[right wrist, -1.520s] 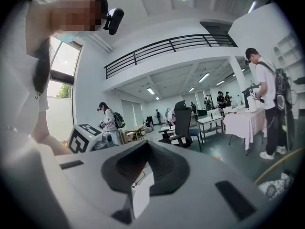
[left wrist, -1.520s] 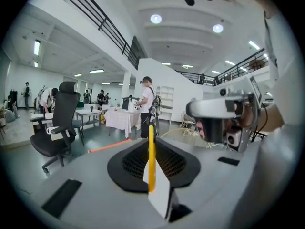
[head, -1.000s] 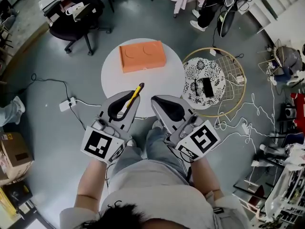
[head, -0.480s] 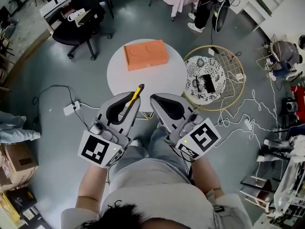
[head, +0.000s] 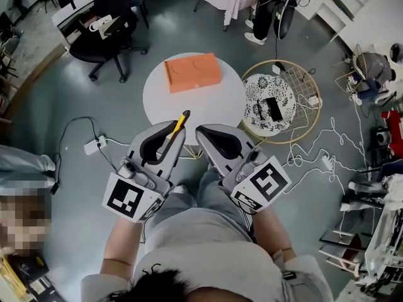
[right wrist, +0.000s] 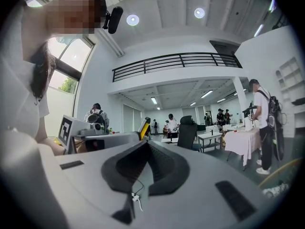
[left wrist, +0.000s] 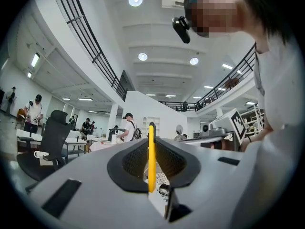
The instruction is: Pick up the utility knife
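The left claw (head: 175, 133) is clenched on the utility knife (left wrist: 151, 156). The slim yellow body stands edge-on between the two jaws, running up through the oval gap, and its tip pokes out just past the fingertips. In the head view that tip points towards the near rim of the round white table (head: 214, 102), and the knife appears lifted clear of it, in front of the person's knees. The right claw (head: 201, 132) sits just beside it, jaws pressed together on nothing.

The knife looks light and stiff, with smooth plastic sides that could slip or pivot. The flat faces of the mid-handle are the sound place to pinch it, well clear of the blade end.
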Available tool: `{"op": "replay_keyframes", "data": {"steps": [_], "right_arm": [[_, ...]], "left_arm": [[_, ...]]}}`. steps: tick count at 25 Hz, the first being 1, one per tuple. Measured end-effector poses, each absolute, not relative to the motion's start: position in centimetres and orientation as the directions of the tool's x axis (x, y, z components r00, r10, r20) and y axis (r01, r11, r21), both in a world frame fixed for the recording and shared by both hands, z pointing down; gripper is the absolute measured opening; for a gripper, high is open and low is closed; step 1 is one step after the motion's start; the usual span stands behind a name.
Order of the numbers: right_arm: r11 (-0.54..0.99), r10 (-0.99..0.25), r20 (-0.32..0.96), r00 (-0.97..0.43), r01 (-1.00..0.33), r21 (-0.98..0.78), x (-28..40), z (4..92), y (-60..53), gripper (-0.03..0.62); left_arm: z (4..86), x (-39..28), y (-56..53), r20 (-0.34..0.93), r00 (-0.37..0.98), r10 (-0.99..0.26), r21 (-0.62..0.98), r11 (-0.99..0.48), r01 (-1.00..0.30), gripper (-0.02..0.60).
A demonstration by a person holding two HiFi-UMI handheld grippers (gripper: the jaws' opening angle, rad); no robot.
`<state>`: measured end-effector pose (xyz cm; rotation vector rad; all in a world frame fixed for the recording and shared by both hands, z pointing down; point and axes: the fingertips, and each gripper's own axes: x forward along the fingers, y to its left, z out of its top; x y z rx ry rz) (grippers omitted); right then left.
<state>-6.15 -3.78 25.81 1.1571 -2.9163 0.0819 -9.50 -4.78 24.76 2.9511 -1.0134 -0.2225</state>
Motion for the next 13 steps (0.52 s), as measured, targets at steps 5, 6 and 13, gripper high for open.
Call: {"op": "replay_keyframes", "data": {"steps": [5, 6, 13], "right_arm": [[0.729, -0.682, 0.027, -0.731, -0.683, -0.043, -6.24, 25.79, -3.24, 0.008], [0.731, -0.681, 0.029, -0.732, -0.681, -0.041, -6.33, 25.83, -3.19, 0.008], [0.737, -0.674, 0.03, -0.738, -0.675, -0.034, -7.0, 25.69, -3.51, 0.008]], "left_arm": [[24.6, -9.63, -4.28, -0.137, 0.777, -0.615, 0.058, -0.788, -0.613, 0.051], [24.61, -9.7, -4.29, -0.138, 0.775, -0.616, 0.059, -0.787, -0.615, 0.051], [24.53, -10.31, -4.63, -0.142, 0.773, -0.618, 0.06, -0.785, -0.617, 0.051]]}}
